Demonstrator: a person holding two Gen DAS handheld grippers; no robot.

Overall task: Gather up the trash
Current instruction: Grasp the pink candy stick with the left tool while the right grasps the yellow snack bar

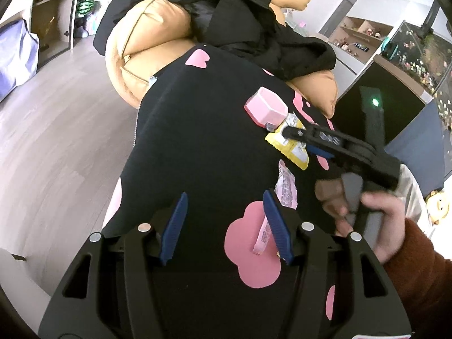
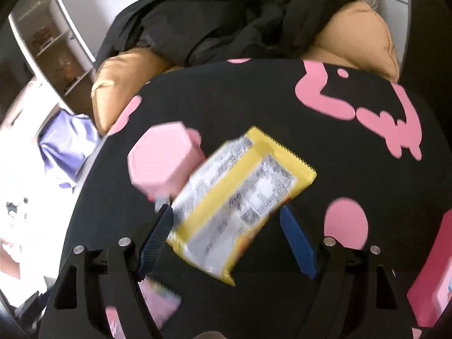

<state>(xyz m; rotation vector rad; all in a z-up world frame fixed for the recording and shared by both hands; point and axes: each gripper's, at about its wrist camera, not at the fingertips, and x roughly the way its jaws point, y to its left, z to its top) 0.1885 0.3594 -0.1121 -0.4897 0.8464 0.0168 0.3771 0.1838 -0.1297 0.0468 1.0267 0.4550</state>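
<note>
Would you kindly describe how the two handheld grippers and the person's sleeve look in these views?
Each gripper, left gripper and right gripper, has a matte black plastic frame with silver round pivot pins and two blue ribbed finger pads. The right gripper's finger bears white lettering, too blurred to read. The hand on its grey grip emerges from a rust-brown knitted sleeve.

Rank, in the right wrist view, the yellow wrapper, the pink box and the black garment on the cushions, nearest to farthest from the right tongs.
1. Yellow wrapper: lying between the open right tongs.
2. Pink box: just beyond the wrapper, up and left, on the black-and-pink cloth.
3. Black garment: at the back, draped over the tan cushions.
</note>
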